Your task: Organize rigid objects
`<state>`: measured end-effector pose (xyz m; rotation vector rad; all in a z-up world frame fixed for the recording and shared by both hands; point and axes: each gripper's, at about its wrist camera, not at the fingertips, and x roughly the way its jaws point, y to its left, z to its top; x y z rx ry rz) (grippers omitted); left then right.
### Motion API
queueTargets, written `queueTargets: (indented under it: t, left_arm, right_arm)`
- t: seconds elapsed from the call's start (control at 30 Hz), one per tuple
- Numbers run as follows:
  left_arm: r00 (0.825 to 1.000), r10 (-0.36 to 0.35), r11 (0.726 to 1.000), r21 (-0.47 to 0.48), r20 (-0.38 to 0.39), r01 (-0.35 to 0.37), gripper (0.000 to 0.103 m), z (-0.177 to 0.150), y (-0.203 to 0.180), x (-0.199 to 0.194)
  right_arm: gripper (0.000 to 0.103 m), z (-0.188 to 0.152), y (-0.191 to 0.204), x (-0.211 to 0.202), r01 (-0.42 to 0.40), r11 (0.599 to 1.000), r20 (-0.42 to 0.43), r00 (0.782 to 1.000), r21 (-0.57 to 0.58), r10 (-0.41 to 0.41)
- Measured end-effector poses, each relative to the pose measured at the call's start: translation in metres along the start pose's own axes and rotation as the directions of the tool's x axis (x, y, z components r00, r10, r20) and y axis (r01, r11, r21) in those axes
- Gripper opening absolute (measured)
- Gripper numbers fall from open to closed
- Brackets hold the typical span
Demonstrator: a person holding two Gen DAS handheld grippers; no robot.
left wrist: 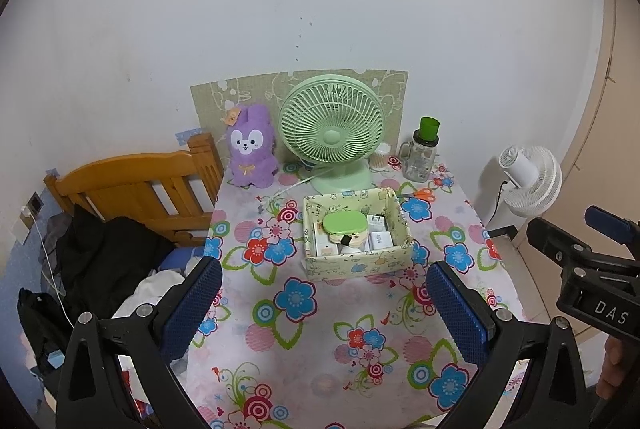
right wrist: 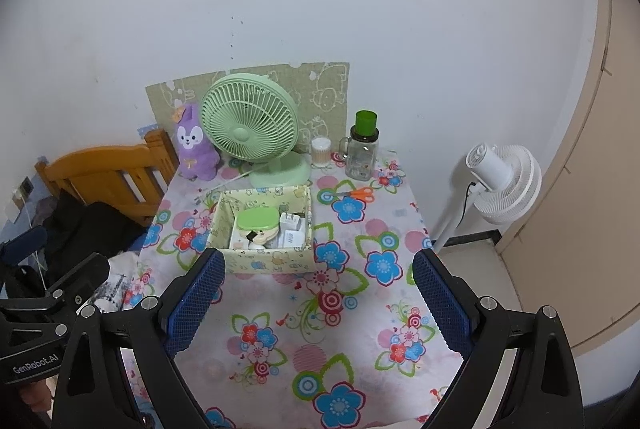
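The left gripper (left wrist: 324,303) and right gripper (right wrist: 316,293) hover empty over the flowered table (right wrist: 280,329), fingers spread wide. At 12 o'clock from both stands the box (right wrist: 264,261), holding chargers (right wrist: 291,229) and a green case (right wrist: 258,219). Orange scissors (right wrist: 358,194) lie at the box's 2 o'clock.

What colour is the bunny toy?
Purple, with a white face; the bunny toy shows best in the left wrist view.
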<state>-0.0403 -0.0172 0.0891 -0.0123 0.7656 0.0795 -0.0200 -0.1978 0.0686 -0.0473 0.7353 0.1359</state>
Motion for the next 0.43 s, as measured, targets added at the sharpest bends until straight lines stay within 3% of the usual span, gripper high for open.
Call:
queueTargets:
  t: [0.43]
  left_arm:
    - [1.0, -0.009, 1.0, 0.003, -0.022, 0.009, 0.103, 0.0011, 0.003, 0.0034]
  right_arm:
    - [0.097, 0.0072, 0.007, 0.0003, -0.011, 1.0, -0.026, 1.0, 0.007, 0.011]
